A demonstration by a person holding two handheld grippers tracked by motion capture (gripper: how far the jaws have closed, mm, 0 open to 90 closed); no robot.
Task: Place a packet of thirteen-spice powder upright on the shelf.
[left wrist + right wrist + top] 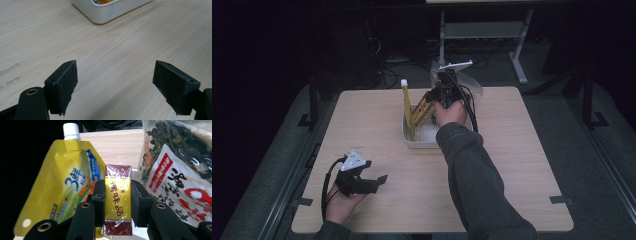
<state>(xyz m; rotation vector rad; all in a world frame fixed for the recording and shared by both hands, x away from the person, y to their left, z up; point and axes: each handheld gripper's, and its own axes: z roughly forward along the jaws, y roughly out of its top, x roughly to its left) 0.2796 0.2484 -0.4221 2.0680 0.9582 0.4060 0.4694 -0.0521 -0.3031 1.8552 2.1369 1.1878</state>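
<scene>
1. The right gripper is held over the white tub, which stands near the far edge of the surface, about midway between its left and right edges. Its jaws are clamped on a narrow maroon-and-gold box, one pad against each long side.
2. The box is kept upright and gripped low on its body, so that its printed face stays in the open between the pads; judged from this, it is either being set into the tub or being taken out of it.
3. Just beside the box, at the tub's left end, a yellow spouted pouch stands with its white cap uppermost. It leans close to the box, and whether the two touch cannot be told.
4. On the other side a clear bag of dried greens with a red-and-white label is crowded against the gripper. In the high view it rises behind the hand at the tub's far side.
5. Little room is left by pouch and bag, so either could be brushed or tipped by a sideways move of the box.
6. The left gripper is rested near the surface's near-left corner, its jaws wide apart with nothing between them, well apart from the tub.
</scene>
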